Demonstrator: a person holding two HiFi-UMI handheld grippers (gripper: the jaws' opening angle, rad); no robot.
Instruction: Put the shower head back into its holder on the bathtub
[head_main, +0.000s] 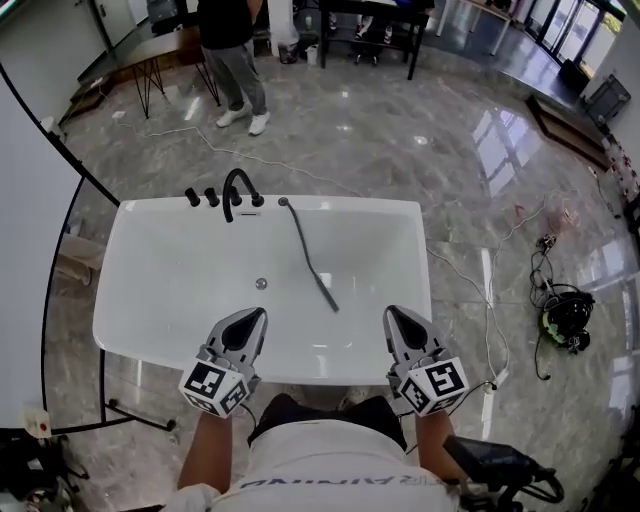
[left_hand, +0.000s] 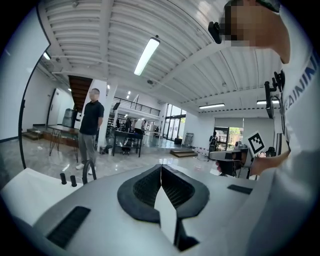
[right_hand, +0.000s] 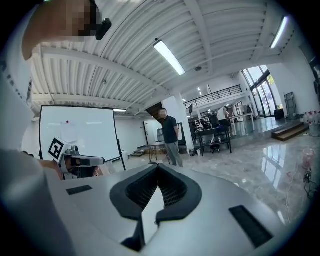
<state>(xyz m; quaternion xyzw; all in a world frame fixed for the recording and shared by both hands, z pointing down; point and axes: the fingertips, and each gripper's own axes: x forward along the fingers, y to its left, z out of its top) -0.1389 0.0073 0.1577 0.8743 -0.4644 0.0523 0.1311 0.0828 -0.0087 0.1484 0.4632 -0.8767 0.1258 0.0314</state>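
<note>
Shower head (head_main: 327, 296): dark, slim, lying loose on the floor of the white bathtub (head_main: 130, 300), to the right of the drain (head_main: 261, 284). It sits in no holder.

Hose (head_main: 299, 245): dark, running from the far rim down to the shower head.

Holder: cannot be made out for certain. It is probably on the far rim at the hose's upper end, just beside the black faucet (head_main: 238, 192) and the two knobs (head_main: 201, 197).

Left gripper (head_main: 250, 318): over the near rim, jaws pressed together with nothing between them.

Right gripper (head_main: 400, 318): over the near rim, jaws likewise closed and empty. It is the nearer of the two to the shower head, but still apart from it.

Hazards, as judged:
- Closed jaws brought down on the handle would only push it, and it would skid on the glossy tub floor. The jaws must part first.
- A pinch near one end would let the far end sag, and the hose's pull could twist the shower head out of the pads.
- The trailing hose may loop round the faucet or drag the shower head aside at the seat.
- The knobs stand close to the likely seat, so a wide approach could knock them.
- A dropped shower head would strike the tub.

Surroundings: cables (head_main: 490, 300) on the marble floor to the right, and a person (head_main: 235, 60) standing well beyond the tub. Neither is in the way.
</note>
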